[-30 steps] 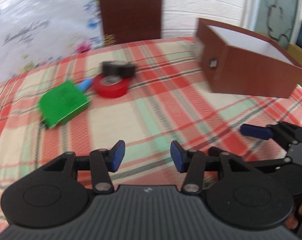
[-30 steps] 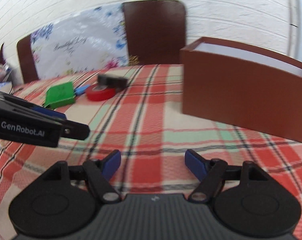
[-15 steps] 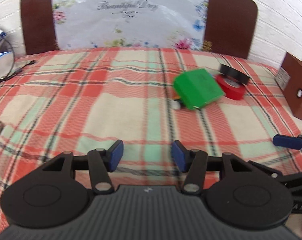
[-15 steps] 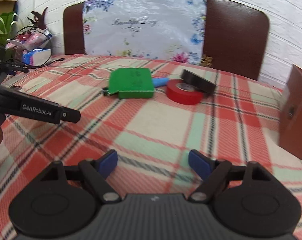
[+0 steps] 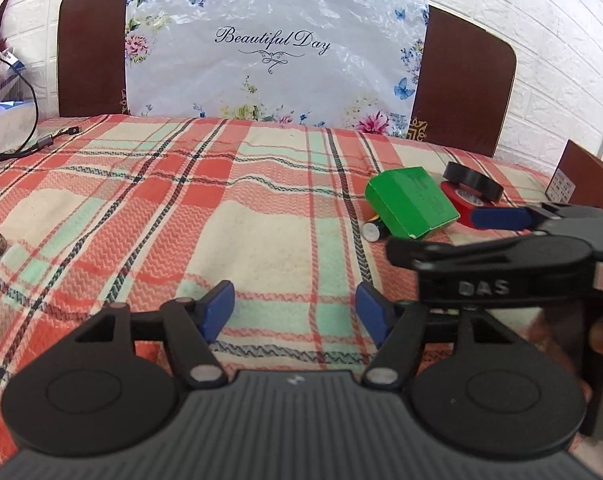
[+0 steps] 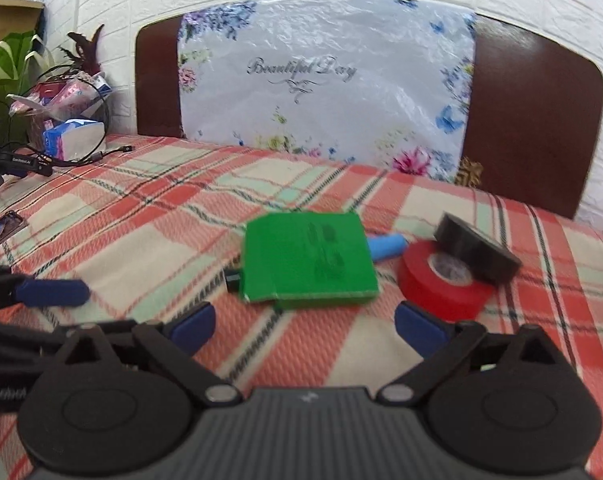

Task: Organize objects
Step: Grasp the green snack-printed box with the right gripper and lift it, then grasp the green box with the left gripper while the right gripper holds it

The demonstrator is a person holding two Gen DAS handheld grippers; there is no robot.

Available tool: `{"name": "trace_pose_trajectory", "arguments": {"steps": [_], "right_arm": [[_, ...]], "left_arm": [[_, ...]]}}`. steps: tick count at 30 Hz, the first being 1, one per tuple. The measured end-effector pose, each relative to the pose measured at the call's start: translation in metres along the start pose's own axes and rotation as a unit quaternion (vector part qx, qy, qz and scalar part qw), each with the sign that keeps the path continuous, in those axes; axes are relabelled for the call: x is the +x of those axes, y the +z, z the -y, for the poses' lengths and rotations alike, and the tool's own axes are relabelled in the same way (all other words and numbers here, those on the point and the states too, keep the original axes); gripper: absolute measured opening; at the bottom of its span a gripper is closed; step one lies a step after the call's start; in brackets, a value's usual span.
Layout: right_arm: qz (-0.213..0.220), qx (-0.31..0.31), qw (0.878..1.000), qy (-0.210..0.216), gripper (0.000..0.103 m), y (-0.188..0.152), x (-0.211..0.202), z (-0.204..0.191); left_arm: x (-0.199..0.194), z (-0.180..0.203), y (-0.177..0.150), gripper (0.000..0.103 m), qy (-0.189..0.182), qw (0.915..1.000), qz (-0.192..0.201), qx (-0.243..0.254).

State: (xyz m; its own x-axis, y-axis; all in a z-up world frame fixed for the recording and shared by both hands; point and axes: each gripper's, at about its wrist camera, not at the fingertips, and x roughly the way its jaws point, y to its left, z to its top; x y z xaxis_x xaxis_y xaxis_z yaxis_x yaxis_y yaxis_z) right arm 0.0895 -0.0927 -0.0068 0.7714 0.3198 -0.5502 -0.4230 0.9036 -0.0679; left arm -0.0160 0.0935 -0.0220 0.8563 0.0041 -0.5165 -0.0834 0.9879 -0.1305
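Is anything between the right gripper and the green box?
Nothing visible. The right gripper is open and faces the green box across bare plaid cloth. The red tape roll sits off to its right.

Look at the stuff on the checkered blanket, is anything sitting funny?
Yes. The black tape roll is tipped up, leaning on the red tape roll instead of lying flat. The green box lies partly over a battery, and a blue tube pokes out behind it. Nothing looks spilled or broken.
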Motion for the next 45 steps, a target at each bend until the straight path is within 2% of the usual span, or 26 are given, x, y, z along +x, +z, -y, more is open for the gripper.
{"name": "trace_pose_trajectory", "arguments": {"steps": [5,7,8,9,12,13,14,15,29,32,34,36,38,41,45], "right_arm": [[-0.017,0.008,1.000,0.006,0.103,0.013,0.030,0.005],[-0.038,0.033,0.998,0.026,0.097,0.014,0.039,0.013],[-0.038,0.043,0.998,0.036,0.088,0.014,0.039,0.017],[-0.035,0.045,0.998,0.036,0.071,0.013,0.036,0.018],[-0.029,0.033,0.998,0.035,0.038,0.010,0.026,0.014],[-0.028,0.028,0.999,0.035,0.034,0.008,0.022,0.011],[-0.028,0.025,0.999,0.036,0.024,0.005,0.017,0.009],[-0.028,0.020,0.999,0.035,0.021,0.002,0.011,0.007],[-0.032,-0.012,0.999,0.035,0.021,-0.051,-0.085,-0.005],[-0.028,-0.033,0.999,0.031,0.024,-0.061,-0.101,-0.011],[-0.024,-0.051,0.998,0.023,0.035,-0.065,-0.109,-0.014],[-0.021,-0.061,0.998,0.018,0.050,-0.068,-0.116,-0.014],[-0.018,-0.059,0.998,0.018,0.056,-0.071,-0.122,-0.012],[-0.017,-0.050,0.998,0.020,0.060,-0.075,-0.128,-0.007],[-0.016,-0.035,0.999,0.023,0.066,-0.077,-0.129,-0.001]], "left_arm": [[0.000,-0.002,0.001,0.071,-0.010,0.9999,0.002,-0.009],[0.000,-0.003,0.001,0.071,-0.011,0.9999,0.002,-0.011],[0.000,-0.003,0.001,0.071,-0.012,0.9999,0.003,-0.012],[0.000,-0.003,0.001,0.071,-0.012,0.9998,0.003,-0.013],[0.000,-0.004,0.002,0.071,-0.013,0.9998,0.003,-0.015],[0.001,-0.004,0.002,0.071,-0.013,0.9998,0.003,-0.015],[0.001,-0.004,0.002,0.071,-0.013,0.9998,0.003,-0.015],[0.001,-0.004,0.002,0.071,-0.013,0.9998,0.002,-0.014],[0.003,-0.002,0.005,0.076,-0.019,0.9998,-0.011,-0.005],[0.002,-0.002,0.006,0.078,-0.025,0.9995,-0.019,-0.003],[-0.001,-0.002,0.008,0.079,-0.030,0.9991,-0.029,-0.007],[-0.005,-0.003,0.010,0.079,-0.048,0.9977,-0.040,-0.023],[-0.012,-0.003,0.011,0.079,-0.080,0.9940,-0.055,-0.051],[-0.022,0.003,0.015,0.080,-0.130,0.9852,-0.077,-0.081],[-0.039,0.028,0.022,0.085,-0.179,0.9782,-0.081,-0.068]]}}
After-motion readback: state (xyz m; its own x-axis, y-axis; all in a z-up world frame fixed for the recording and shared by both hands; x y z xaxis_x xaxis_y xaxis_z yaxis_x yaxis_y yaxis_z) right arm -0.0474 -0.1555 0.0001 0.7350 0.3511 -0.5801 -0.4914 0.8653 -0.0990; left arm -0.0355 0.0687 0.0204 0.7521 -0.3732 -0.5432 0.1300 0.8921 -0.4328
